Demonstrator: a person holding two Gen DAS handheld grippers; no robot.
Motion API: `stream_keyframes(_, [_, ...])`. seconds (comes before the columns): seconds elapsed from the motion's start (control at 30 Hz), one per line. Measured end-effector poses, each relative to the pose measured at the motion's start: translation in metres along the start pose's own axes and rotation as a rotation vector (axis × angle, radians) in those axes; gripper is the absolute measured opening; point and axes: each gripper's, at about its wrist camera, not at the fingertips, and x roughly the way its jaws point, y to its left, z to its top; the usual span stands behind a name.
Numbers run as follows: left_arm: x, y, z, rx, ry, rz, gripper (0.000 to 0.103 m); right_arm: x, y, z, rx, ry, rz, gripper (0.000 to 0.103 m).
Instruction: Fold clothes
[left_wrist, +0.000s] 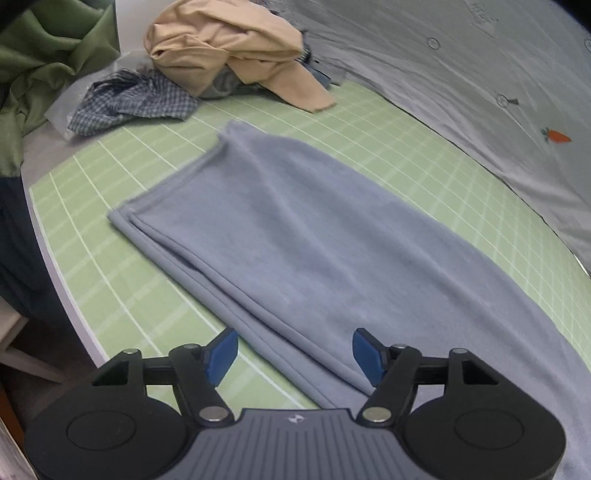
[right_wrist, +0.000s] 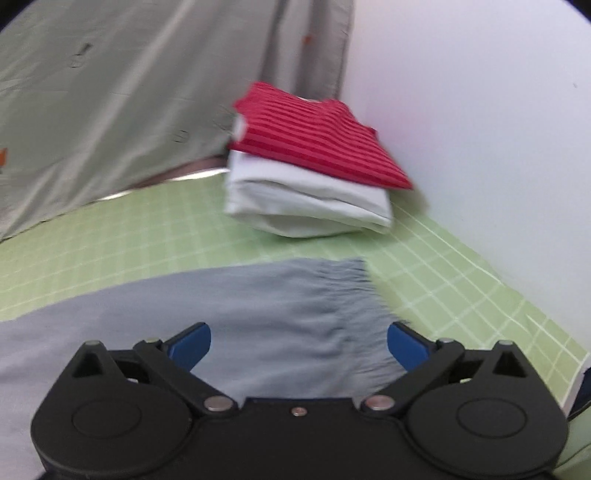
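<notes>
A light blue garment (left_wrist: 295, 229) lies folded lengthwise, long and flat, on the green grid mat (left_wrist: 110, 266). My left gripper (left_wrist: 293, 354) is open and empty, hovering over the garment's near hem edge. In the right wrist view the same garment's gathered waistband end (right_wrist: 288, 314) lies on the mat (right_wrist: 110, 229). My right gripper (right_wrist: 299, 345) is open and empty just above that end. The right view is blurred.
A pile of unfolded clothes sits at the mat's far left: a tan garment (left_wrist: 236, 51) over a blue checked one (left_wrist: 136, 99). A folded stack, red striped (right_wrist: 317, 136) on white (right_wrist: 306, 199), stands by the wall. Grey bedding (left_wrist: 461, 74) borders the mat.
</notes>
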Motion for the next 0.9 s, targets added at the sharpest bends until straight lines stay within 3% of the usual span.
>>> stream_keyframes(0.2, [0.014, 0.054, 0.035, 0.036, 0.002, 0.025, 0.081, -0.032, 0.071, -0.012, -0.008, -0.029, 0.023, 0.103])
stream_keyframes(0.47, [0.06, 0.116, 0.098, 0.082, 0.009, 0.04, 0.082, -0.071, 0.161, -0.046, -0.09, 0.016, 0.027, 0.103])
stream_keyframes(0.67, [0.098, 0.123, 0.132, 0.177, 0.055, -0.03, 0.082, -0.1, 0.204, -0.068, -0.072, 0.043, -0.03, 0.103])
stream_keyframes(0.9, [0.121, 0.11, 0.142, 0.271, 0.069, -0.113, 0.08, -0.115, 0.228, -0.082, -0.061, 0.069, -0.09, 0.103])
